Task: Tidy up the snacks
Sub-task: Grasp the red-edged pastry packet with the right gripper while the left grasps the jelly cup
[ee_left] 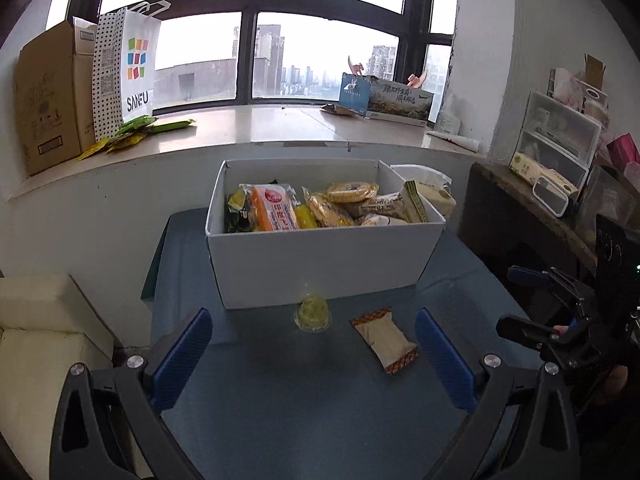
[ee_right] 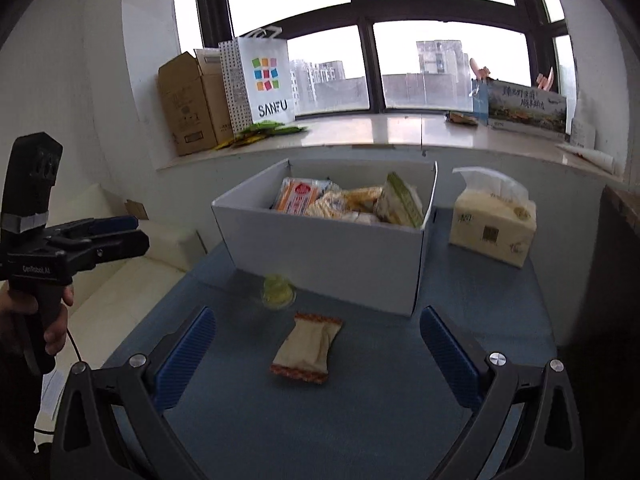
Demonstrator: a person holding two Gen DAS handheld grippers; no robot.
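A white box [ee_left: 320,268] [ee_right: 332,264] full of several snack packs stands at the back of the blue table [ee_left: 304,400] [ee_right: 360,408]. In front of it lie a small clear jelly cup [ee_left: 313,315] [ee_right: 277,291] and a cream snack packet with orange ends [ee_left: 385,340] [ee_right: 308,347]. My left gripper [ee_left: 314,354] is open and empty, just short of the cup and packet. My right gripper [ee_right: 316,354] is open and empty, with the packet between its fingertips' line. Each gripper shows in the other's view, the right one [ee_left: 532,300] and the left one [ee_right: 120,232].
A tissue pack [ee_right: 494,224] [ee_left: 432,196] stands right of the box. The windowsill holds a cardboard box [ee_left: 52,96], a SANFU bag [ee_left: 128,72], green packets [ee_left: 136,132] and a printed carton [ee_left: 400,100]. A cream sofa [ee_left: 44,332] is at left, storage drawers [ee_left: 556,140] at right.
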